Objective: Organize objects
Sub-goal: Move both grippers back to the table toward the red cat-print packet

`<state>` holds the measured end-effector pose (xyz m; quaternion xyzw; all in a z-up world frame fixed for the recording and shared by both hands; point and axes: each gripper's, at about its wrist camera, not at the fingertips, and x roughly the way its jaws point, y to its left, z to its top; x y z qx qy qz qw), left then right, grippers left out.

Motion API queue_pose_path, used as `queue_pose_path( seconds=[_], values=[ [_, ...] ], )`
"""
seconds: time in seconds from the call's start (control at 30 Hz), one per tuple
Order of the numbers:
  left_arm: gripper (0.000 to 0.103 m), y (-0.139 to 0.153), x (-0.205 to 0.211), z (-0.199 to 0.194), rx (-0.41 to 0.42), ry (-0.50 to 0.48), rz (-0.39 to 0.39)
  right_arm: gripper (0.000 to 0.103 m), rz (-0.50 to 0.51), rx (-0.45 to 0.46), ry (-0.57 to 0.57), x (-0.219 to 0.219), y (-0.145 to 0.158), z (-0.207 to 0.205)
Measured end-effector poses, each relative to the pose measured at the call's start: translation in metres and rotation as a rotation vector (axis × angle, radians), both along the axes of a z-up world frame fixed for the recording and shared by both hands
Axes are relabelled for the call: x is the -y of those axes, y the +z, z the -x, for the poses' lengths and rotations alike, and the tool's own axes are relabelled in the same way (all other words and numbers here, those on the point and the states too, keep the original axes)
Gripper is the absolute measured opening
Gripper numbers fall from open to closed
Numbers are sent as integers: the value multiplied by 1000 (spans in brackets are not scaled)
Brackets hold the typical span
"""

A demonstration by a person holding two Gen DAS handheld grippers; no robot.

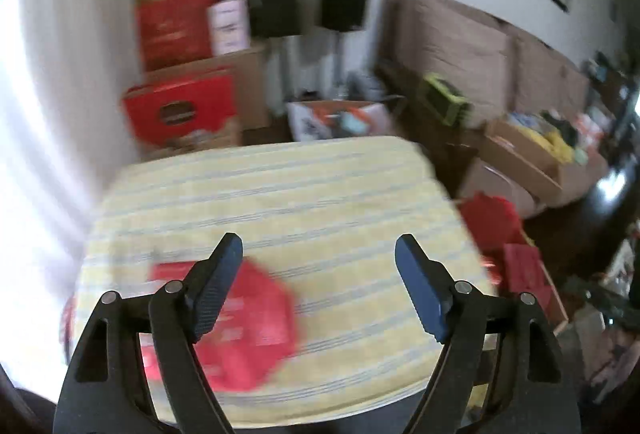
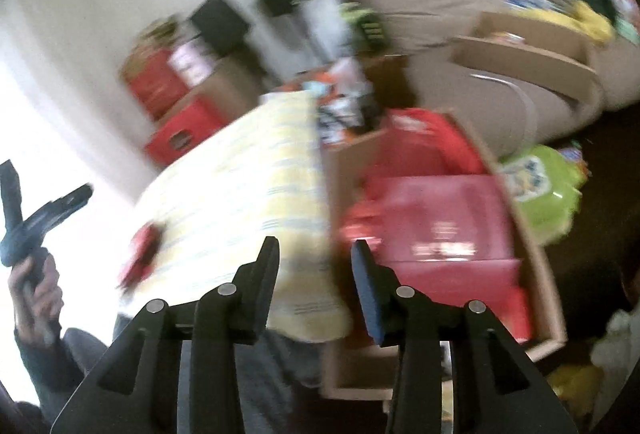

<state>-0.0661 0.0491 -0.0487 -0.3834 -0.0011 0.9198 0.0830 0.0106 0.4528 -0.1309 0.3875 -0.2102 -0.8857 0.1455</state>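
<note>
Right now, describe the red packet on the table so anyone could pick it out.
Find the table with the yellow striped cloth. On its near left part lies the red packet, flat, just beyond the left gripper. It is the only thing on the cloth; the other red packages sit in a cardboard box beside the table.

A flat red packet (image 1: pixel 244 322) lies on the bench (image 1: pixel 280 194) at its near left part, resting on the yellow striped cloth — blurred, with pale lettering that cannot be read. Right of the bench stands an open cardboard box (image 2: pixel 536 258), holding more red and pink packets (image 2: pixel 436 218) stacked flat inside it — some lying level, one at the far end tilted up.
</note>
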Motion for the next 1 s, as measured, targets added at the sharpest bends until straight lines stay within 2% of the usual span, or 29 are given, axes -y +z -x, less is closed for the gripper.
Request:
queue_pose_path(
  seconds=[0.1, 0.17, 0.37, 0.47, 0.6, 0.67, 0.73, 0.77, 0.83, 0.9, 1.0],
  values=[
    [80, -3, 67, 5, 18, 87, -47, 41, 31, 1, 107, 51, 3, 9],
    [80, -18, 106, 8, 61, 127, -77, 41, 48, 9, 182, 89, 2, 20],
    [78, -90, 192, 17, 290, 222, -154, 41, 85, 70, 366, 189, -6, 53],
    [73, -114, 203, 10, 352, 250, -177, 41, 100, 109, 418, 230, -11, 70],
    [70, -129, 200, 10, 376, 137, -206, 41, 125, 161, 454, 272, -20, 92],
    [69, -135, 190, 10, 398, 105, -176, 41, 126, 174, 456, 284, -25, 99],
    [62, -145, 183, 14, 427, 126, -87, 41, 118, 184, 457, 295, -30, 107],
    [60, -146, 180, 14, 436, 126, -78, 41, 110, 188, 456, 299, -32, 110],
    [58, -152, 177, 15, 449, 94, -130, 40, 91, 185, 453, 306, -35, 111],
    [55, -155, 174, 17, 454, 62, -182, 34, 101, 186, 470, 312, -37, 114],
    [53, -158, 173, 17, 460, 50, -192, 30, 84, 201, 482, 321, -41, 114]
  ],
)
